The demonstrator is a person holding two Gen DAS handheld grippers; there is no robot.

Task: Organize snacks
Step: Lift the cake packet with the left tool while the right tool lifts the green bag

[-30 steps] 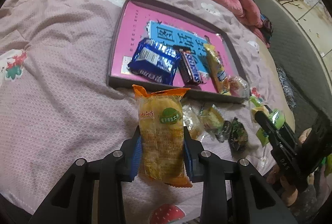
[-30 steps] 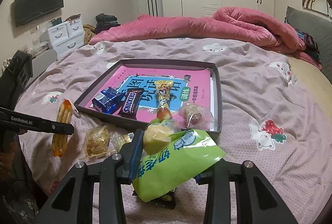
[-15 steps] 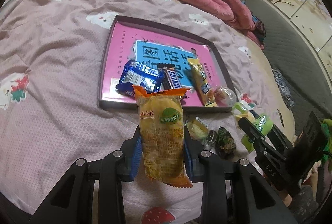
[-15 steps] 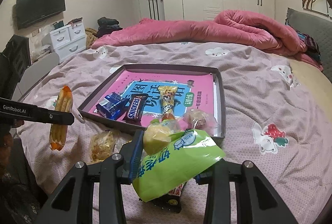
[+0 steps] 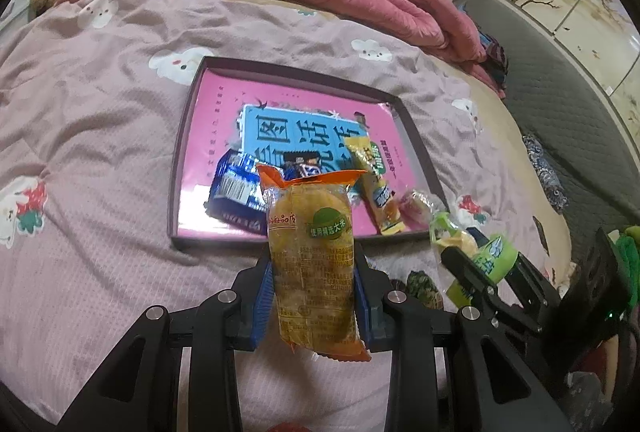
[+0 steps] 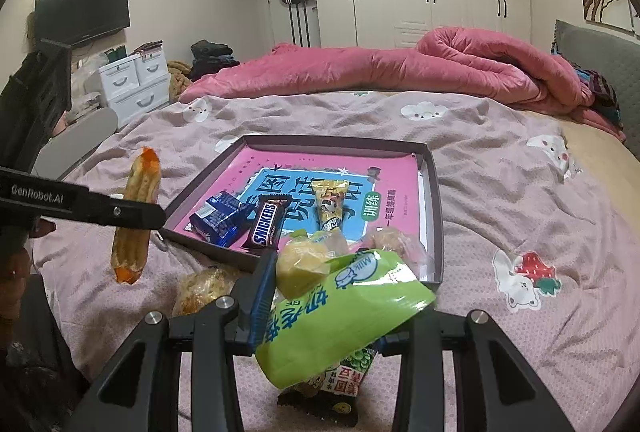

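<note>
Both grippers have lifted since a second ago: in the left wrist view the tray (image 5: 181, 168) has slid down-frame and more bedspread (image 5: 100, 112) shows beyond it, so we read a rise and carry toward the tray. We hold two snacks clear of the bed. The left gripper (image 5: 312, 284) is clamped on the orange cake packet (image 5: 312, 252), upright between its blue pads (image 5: 262, 300), hanging before the tray's near rim. The right gripper (image 6: 320, 296) pinches the green milk-snack bag (image 6: 340, 312), tilted; its far pad is hidden by the bag. In the tray lie the blue wafer pack (image 6: 220, 218), Snickers bar (image 6: 268, 226), a yellow stick and a clear-wrapped sweet. Loose snacks remain on the bedspread near the tray's front. We judge the task about half done, with both releases into the tray next.
</note>
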